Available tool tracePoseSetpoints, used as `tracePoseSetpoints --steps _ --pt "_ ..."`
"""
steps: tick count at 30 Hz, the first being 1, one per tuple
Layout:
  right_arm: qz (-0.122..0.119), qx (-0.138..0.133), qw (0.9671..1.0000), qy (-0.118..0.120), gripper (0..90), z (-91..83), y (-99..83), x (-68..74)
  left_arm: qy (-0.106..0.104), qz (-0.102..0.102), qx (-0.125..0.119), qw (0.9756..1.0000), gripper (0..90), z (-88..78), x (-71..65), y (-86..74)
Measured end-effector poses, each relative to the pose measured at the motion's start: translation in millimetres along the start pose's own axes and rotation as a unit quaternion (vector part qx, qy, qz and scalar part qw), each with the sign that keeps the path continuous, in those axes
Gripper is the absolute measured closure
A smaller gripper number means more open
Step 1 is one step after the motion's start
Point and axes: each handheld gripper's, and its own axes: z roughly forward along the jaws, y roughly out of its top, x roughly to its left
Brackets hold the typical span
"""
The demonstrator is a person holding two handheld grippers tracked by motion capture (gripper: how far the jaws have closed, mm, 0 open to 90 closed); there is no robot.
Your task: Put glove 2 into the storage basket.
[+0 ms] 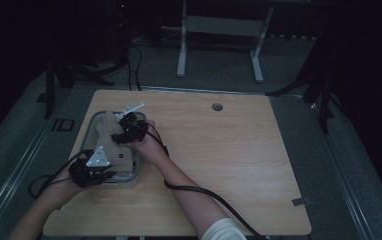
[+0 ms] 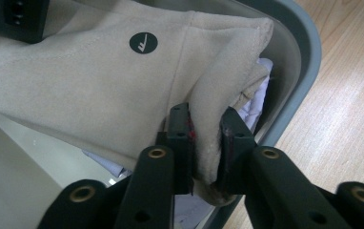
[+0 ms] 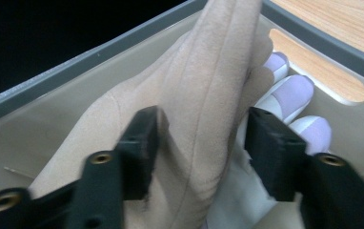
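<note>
The beige fleece garment [image 1: 115, 142] with a small round dark logo patch lies draped over and partly down inside a grey plastic bin [image 1: 95, 118], which stands near the left edge of the tabletop [image 1: 229, 160], about midway between its near and far edges. Under the fleece, in the bin, sits a white and pale lilac piece of cloth [image 3: 289, 95], already down against the bin's wall.

As a judgement, the work looks like packing clothes into the bin, and it is well along: the lilac piece is in, and the fleece is mostly over the opening. One fold stands up along the middle, and its near end bunches over the bin's rim. What seems left is letting go and pressing the fleece flat inside.

The left tongs [image 2: 204, 143] are clamped tight on a thick folded edge of the fleece at the bin's near end, with the fabric squeezed between the pads. The right tongs [image 3: 199, 143] stand parted at the far end of the bin, straddling the raised fold. Their left pad lies against the fleece, their right pad stands clear of it, so they have no hold.
</note>
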Motion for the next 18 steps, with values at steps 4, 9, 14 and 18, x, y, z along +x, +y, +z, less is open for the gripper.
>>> tracePoseSetpoints --steps 4,9,14,18 --pt "0.001 -0.004 1.0000 0.003 24.7 -7.5 2.5 0.0 0.003 -0.021 -0.015 0.9997 59.0 -9.9 3.8 1.9" --pt "-0.007 -0.005 0.9999 0.014 15.6 -17.4 4.7 3.6 0.011 -0.047 -0.027 0.9985 32.4 -17.7 6.8 5.3" --pt "-0.014 -0.014 0.9998 0.005 16.0 -30.1 3.8 5.6 0.007 -0.072 -0.057 0.9957 14.7 -21.9 5.8 9.1" --pt "-0.019 -0.022 0.9996 0.003 16.1 -42.3 0.9 5.0 0.019 -0.118 -0.092 0.9887 14.7 -25.3 7.4 15.0"
